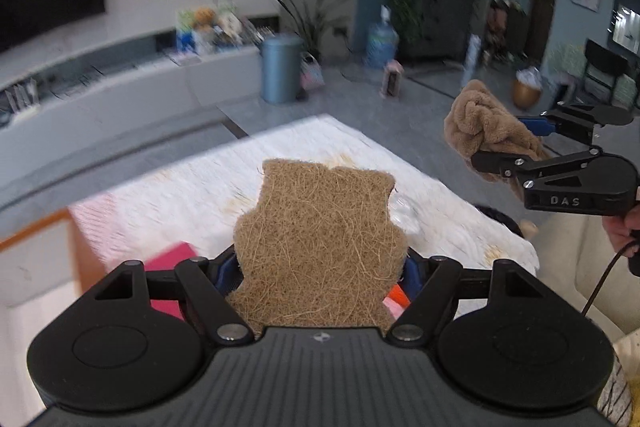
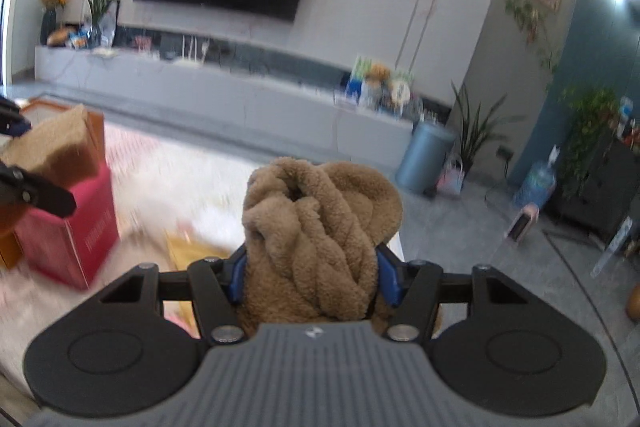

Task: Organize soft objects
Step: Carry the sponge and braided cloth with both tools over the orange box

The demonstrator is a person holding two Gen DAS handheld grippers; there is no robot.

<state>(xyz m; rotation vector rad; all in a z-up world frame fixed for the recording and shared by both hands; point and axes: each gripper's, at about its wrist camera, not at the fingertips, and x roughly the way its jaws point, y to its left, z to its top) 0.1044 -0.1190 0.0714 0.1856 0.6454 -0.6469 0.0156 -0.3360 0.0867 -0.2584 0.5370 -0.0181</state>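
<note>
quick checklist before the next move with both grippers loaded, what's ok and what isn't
1. Left gripper has a grip on the fibre pad: ok, the pad stands upright between its blue pads.
2. Right gripper has a grip on the brown fleece bundle: ok, squeezed between both fingers.
3. Both items lifted clear of the table: ok.
4. The two grippers apart from each other: ok, a clear gap in the left wrist view.
5. Red box open to receive items: cannot tell, its top is hidden behind the pad.
6. Fleece fully gathered, no loose tail: cannot tell, its underside is hidden.
</note>
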